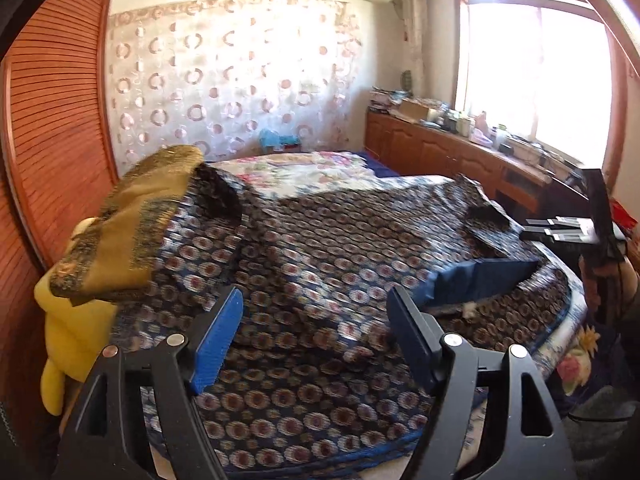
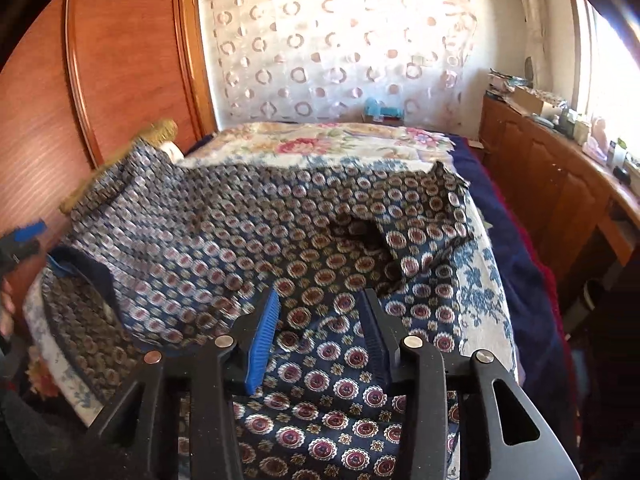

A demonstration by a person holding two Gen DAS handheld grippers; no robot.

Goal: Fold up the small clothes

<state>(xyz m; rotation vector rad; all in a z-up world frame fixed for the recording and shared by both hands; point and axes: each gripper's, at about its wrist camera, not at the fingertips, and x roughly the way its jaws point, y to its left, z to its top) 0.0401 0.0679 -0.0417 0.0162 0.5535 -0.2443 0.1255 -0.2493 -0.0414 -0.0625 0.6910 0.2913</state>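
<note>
A dark blue garment (image 1: 340, 248) with a red-and-gold medallion print lies spread and rumpled across the bed. Its plain navy inner edge (image 1: 480, 280) is turned up at the right. My left gripper (image 1: 315, 300) hovers over the near part of the cloth, open, jaws wide apart, with nothing between the blue pads (image 1: 218, 340). In the right wrist view the same garment (image 2: 248, 240) fills the bed. My right gripper (image 2: 320, 300) is open low over its near edge. Cloth lies under the gap and the pads (image 2: 262, 340) do not press on it.
A gold-brown cloth (image 1: 132, 232) drapes over a yellow cushion (image 1: 68, 320) at the left, against a wooden wardrobe (image 1: 52, 120). A floral bedspread (image 1: 300, 172) shows beyond the garment. A wooden cabinet (image 1: 460, 148) loaded with clutter runs under the window at the right.
</note>
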